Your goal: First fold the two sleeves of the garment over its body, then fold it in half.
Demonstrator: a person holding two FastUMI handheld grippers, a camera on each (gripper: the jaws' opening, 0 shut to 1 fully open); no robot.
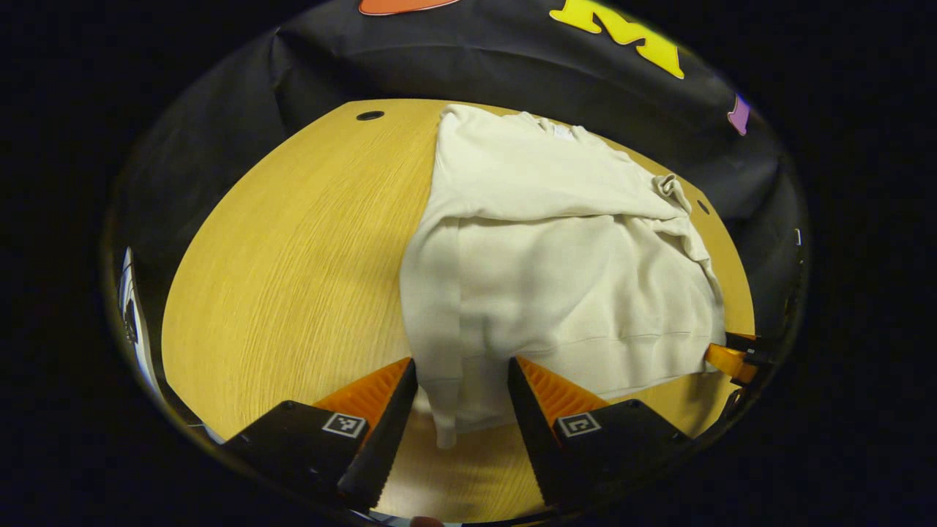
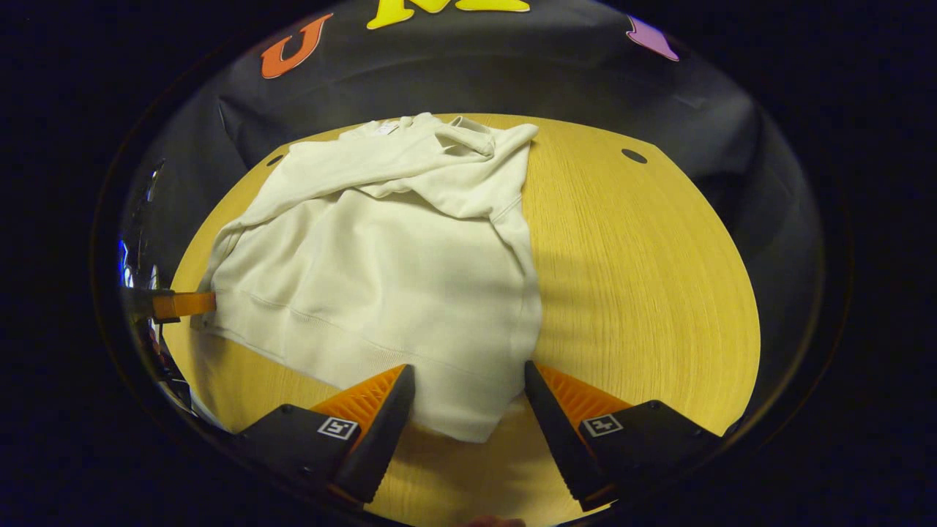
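A cream sweater (image 1: 556,271) lies flat on the wooden table (image 1: 293,278), both sleeves (image 2: 410,165) folded across its body. Each of the 2 hand-held grippers, left (image 1: 461,380) and right (image 2: 468,388), has its fingers spread apart at a near hem corner, gripping nothing.

The garment (image 1: 556,278) in front of me is a plain cream off-white all over, with no print. Under it the worktop (image 1: 293,278) is honey-yellow wood with fine pale grain lines and small dark round holes (image 2: 634,156). The booth wall (image 1: 468,66) behind is black cloth.
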